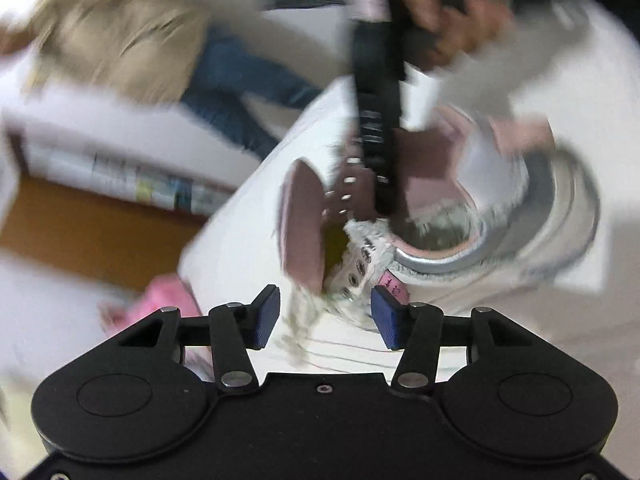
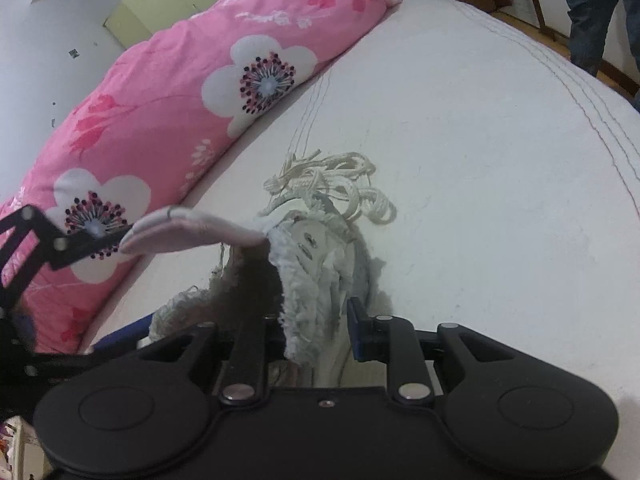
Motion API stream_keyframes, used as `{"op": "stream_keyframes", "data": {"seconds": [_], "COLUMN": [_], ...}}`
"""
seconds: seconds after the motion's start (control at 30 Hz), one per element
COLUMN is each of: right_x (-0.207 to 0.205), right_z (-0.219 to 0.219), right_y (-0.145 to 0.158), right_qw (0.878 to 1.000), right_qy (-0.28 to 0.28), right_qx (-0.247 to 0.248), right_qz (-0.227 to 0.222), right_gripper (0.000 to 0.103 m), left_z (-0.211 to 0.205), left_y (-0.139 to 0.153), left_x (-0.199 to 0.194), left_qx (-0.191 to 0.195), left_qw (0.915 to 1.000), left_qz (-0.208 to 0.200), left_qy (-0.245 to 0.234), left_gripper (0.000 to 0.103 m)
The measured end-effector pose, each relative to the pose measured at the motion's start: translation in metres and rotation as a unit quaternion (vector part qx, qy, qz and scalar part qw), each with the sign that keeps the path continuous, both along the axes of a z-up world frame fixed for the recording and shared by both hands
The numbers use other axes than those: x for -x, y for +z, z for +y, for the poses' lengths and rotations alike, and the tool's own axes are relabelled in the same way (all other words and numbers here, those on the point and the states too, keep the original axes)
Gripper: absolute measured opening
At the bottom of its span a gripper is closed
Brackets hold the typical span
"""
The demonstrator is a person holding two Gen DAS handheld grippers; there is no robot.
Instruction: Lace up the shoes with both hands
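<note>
Pink pillow (image 2: 168, 92) in right view only (left gripper (image 1: 324, 316) agape, right gripper (image 2: 316, 332) clamping shoe (image 2: 316, 280)).

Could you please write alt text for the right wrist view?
The right gripper clamps the frayed grey-white edge of a shoe on a white mattress. Its pink tongue sticks out left, tangled cream laces lie beyond, beside a pink floral pillow.

frayed shoe (image 2: 304, 280) beside pink pillow (image 2: 180, 100)

Pink pillow (image 2: 168, 92) with white flowers, cream laces (image 2: 332, 184), white mattress (image 2: 480, 160), blue claw pads (image 1: 265, 316)
</note>
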State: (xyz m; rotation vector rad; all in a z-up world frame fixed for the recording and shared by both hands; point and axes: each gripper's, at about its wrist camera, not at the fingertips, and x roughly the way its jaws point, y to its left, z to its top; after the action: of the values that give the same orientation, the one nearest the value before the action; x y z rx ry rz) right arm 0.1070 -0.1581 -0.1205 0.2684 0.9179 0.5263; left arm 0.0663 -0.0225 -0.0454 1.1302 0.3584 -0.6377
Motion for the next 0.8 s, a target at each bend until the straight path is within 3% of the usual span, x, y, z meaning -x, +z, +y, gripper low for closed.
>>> {"op": "stream_keyframes", "data": {"seconds": [0.03,0.07,0.13,0.17,0.2,0.27,0.43,0.5,0.57,0.6,0.63,0.73,0.8], "right_x": [0.000,0.000,0.001,0.001,0.001,0.002,0.003,0.003,0.001,0.000,-0.001,0.000,0.001], "right_z": [0.000,0.001,0.001,0.001,0.001,0.001,-0.003,-0.004,-0.009,-0.010,-0.011,-0.009,-0.007], "right_y": [0.000,0.000,0.000,0.000,0.000,-0.001,-0.002,-0.004,-0.006,-0.008,-0.008,-0.007,-0.007], "right_qw": [1.000,1.000,1.000,1.000,1.000,1.000,1.000,1.000,0.999,0.999,0.999,0.999,0.999], "right_qy": [0.001,0.001,0.001,0.001,0.000,-0.001,-0.001,-0.003,-0.004,-0.002,-0.002,0.003,0.007], "right_qx": [0.000,0.001,0.001,0.001,0.000,-0.004,-0.013,-0.015,-0.027,-0.034,-0.038,-0.035,-0.034], "right_qz": [0.000,-0.001,-0.001,-0.001,-0.001,0.002,0.007,0.010,0.017,0.023,0.025,0.022,0.019], "right_gripper": [0.020,0.020,0.020,0.020,0.020,0.020,0.020,0.020,0.021,0.021,0.021,0.021,0.021], "left_z": [0.003,0.008,0.015,0.017,0.017,0.008,-0.015,-0.017,-0.015,-0.017,-0.019,-0.034,-0.041], "left_y": [0.004,0.011,0.023,0.032,0.040,0.045,0.029,0.015,0.009,0.007,0.007,0.011,0.014], "left_x": [0.001,-0.001,-0.005,-0.010,-0.016,-0.026,-0.051,-0.058,-0.059,-0.058,-0.058,-0.041,-0.035], "left_qx": [0.024,0.076,0.167,0.222,0.283,0.315,0.315,0.306,0.297,0.286,0.275,0.187,0.148], "left_qw": [0.9996,0.9960,0.9812,0.9678,0.9474,0.9322,0.9197,0.9197,0.9214,0.9264,0.9317,0.9657,0.9750], "left_qz": [0.008,0.024,0.061,0.087,0.127,0.162,0.223,0.227,0.228,0.222,0.213,0.136,0.105], "left_qy": [0.014,0.041,0.075,0.080,0.078,0.074,0.073,0.095,0.104,0.104,0.104,0.118,0.128], "left_gripper": [0.050,0.050,0.050,0.049,0.048,0.039,0.028,0.016,0.011,0.008,0.006,0.006,0.007]}}
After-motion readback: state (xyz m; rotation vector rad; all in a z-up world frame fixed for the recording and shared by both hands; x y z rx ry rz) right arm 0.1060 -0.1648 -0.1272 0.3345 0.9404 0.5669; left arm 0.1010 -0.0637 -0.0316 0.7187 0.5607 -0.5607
